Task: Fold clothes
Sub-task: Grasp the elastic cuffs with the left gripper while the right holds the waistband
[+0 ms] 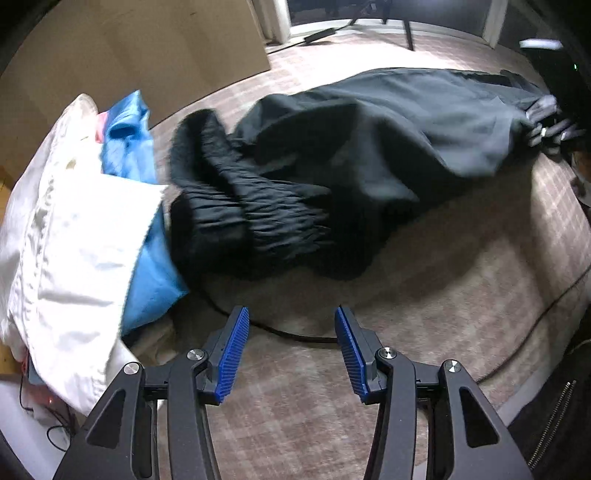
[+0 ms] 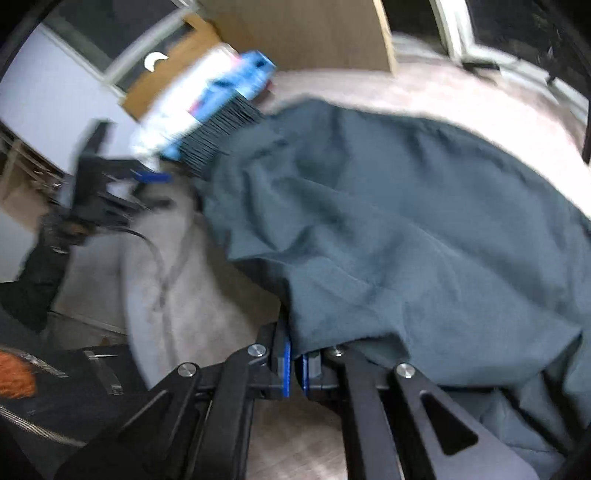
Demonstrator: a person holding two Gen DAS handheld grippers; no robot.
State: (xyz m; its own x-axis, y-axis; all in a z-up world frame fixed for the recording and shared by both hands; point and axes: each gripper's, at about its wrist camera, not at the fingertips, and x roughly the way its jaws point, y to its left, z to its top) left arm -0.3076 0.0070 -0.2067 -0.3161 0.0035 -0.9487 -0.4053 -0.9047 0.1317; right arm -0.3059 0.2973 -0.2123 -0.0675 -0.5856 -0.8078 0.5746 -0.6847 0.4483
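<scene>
A dark grey-blue garment (image 1: pixel 369 147) with a black gathered elastic waistband (image 1: pixel 258 210) lies crumpled across the pale carpet (image 1: pixel 424 280). My left gripper (image 1: pixel 291 347) hovers open over bare carpet just in front of the waistband, blue pads apart, nothing between them. In the right wrist view the same garment (image 2: pixel 388 221) drapes over the fingers of my right gripper (image 2: pixel 295 363), which is shut on its edge. The right gripper (image 1: pixel 546 122) appears at the garment's far right end in the left wrist view, blurred. The left gripper (image 2: pixel 147 175) shows blurred at the left of the right wrist view.
A pile of white (image 1: pixel 74 240) and bright blue (image 1: pixel 129 147) clothes sits to the left of the dark garment. A black cable (image 1: pixel 295 334) runs over the carpet under my left gripper. A brown board (image 1: pixel 147 48) leans behind, and a window frame (image 1: pixel 369 22) stands at the back.
</scene>
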